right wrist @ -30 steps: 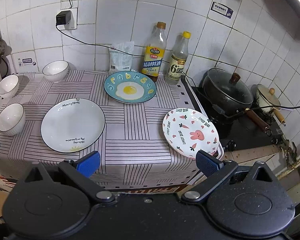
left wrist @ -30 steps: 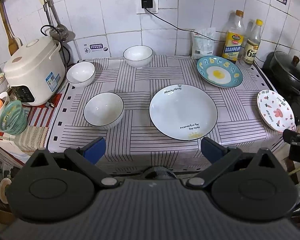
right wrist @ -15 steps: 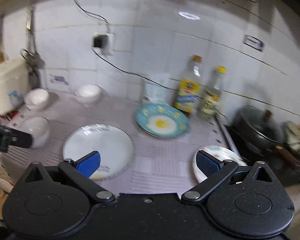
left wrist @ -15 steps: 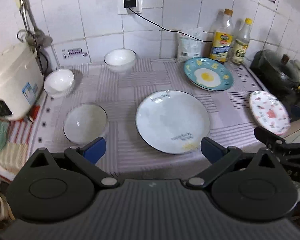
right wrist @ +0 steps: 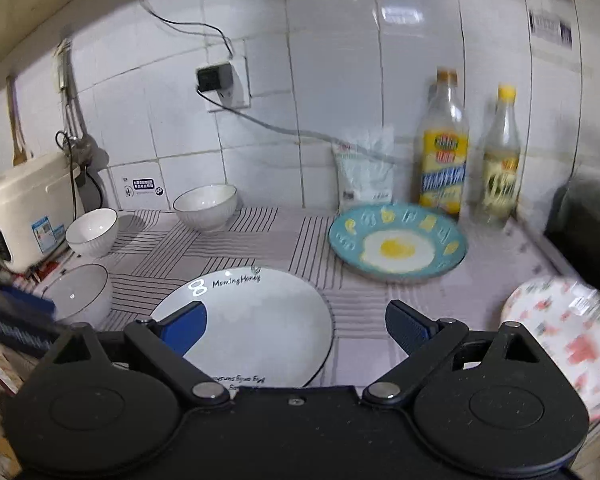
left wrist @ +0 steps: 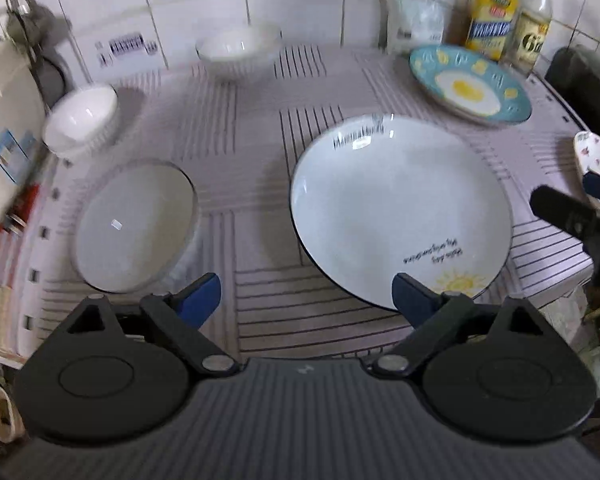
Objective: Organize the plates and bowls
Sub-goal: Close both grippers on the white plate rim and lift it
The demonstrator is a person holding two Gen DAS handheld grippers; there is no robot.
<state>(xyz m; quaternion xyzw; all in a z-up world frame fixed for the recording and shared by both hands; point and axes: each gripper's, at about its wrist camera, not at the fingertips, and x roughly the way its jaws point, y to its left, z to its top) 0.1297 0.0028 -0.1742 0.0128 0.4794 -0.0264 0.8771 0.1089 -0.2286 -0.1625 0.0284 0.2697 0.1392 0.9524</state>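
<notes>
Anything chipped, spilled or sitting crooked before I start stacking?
Only one oddity: the pink rabbit plate sits at the counter's right edge, seemingly overhanging. No visible chips or spills, though both views are blurred.

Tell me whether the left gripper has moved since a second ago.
Yes. The left gripper has dropped toward the counter: the large white plate now looms larger, just beyond its closing, empty fingers.

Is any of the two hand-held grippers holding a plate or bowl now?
Nothing is held. The left hand-held gripper and right hand-held gripper are closing slightly with nothing between their jaws.

Black tongs (left wrist: 306, 296) with blue fingertip pads (left wrist: 200, 298), silver pivot screws.
</notes>
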